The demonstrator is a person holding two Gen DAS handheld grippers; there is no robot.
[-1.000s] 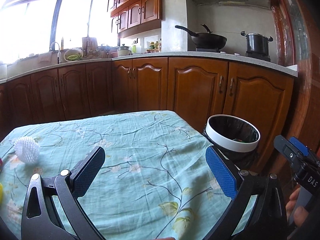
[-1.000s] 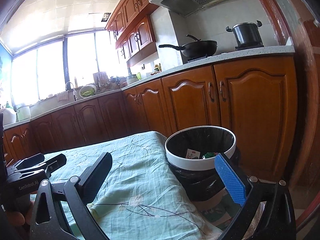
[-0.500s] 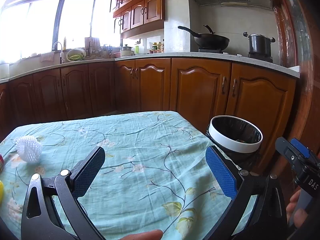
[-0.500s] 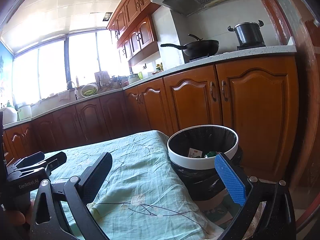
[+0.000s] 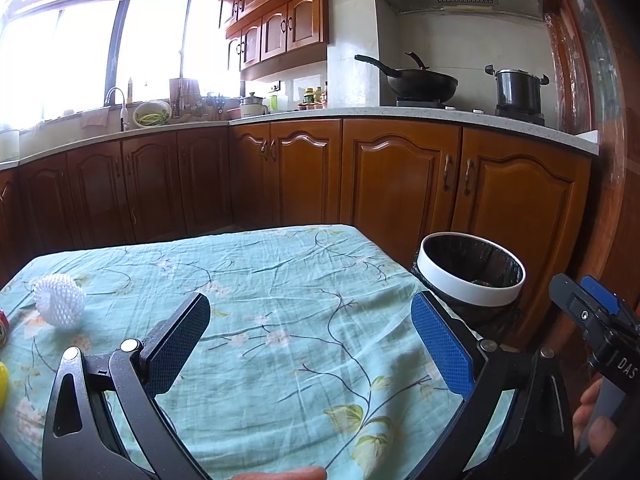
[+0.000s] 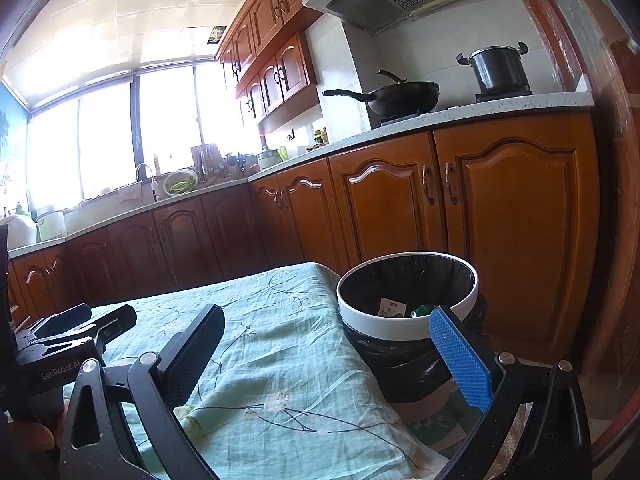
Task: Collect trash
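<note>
A white foam fruit net lies on the teal flowered tablecloth at the far left. A red can edge and a yellow thing show at the left frame edge. A white-rimmed trash bin with a black liner stands beside the table's right end; in the right wrist view the bin holds a white packet and something green. My left gripper is open and empty above the cloth. My right gripper is open and empty, by the bin.
Brown kitchen cabinets run behind the table and bin. A wok and a pot sit on the stove. A wooden door frame stands close on the right. The other gripper's body shows at the right edge.
Both views have tilted slightly upward and drifted a little; the bin and table sit marginally lower in frame. Both grippers stay open and empty.
</note>
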